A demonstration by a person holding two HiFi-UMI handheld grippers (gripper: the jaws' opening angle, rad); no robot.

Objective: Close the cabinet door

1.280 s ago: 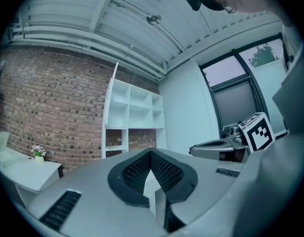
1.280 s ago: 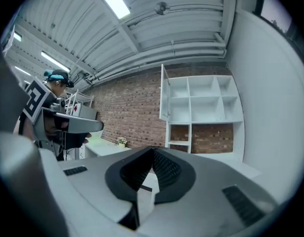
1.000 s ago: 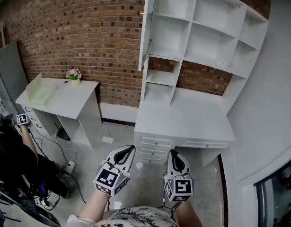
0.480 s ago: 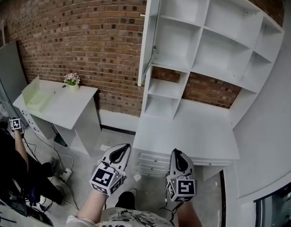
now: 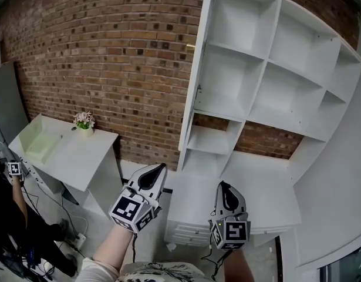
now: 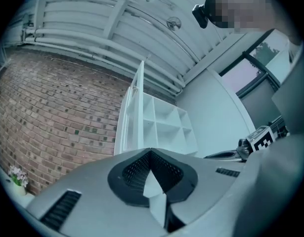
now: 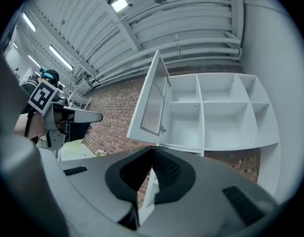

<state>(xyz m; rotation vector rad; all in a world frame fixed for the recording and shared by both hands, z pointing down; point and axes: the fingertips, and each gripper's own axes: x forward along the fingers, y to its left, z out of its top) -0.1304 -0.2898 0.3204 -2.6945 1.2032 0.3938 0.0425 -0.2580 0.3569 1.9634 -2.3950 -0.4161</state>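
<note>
Stepped closer to the cabinet door [image 5: 196,69], now bigger and at the top middle of the head view. Hangs wide open, edge-on, off the white shelves [image 5: 245,57]. Raised the left gripper [image 5: 158,169] and right gripper [image 5: 222,185] at the bottom middle, both squeezed shut on nothing. Not touching the door yet; needs a push to close.

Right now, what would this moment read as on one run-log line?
cabinet door: open, not yet touched | left gripper: shut, empty | right gripper: shut, empty
</note>
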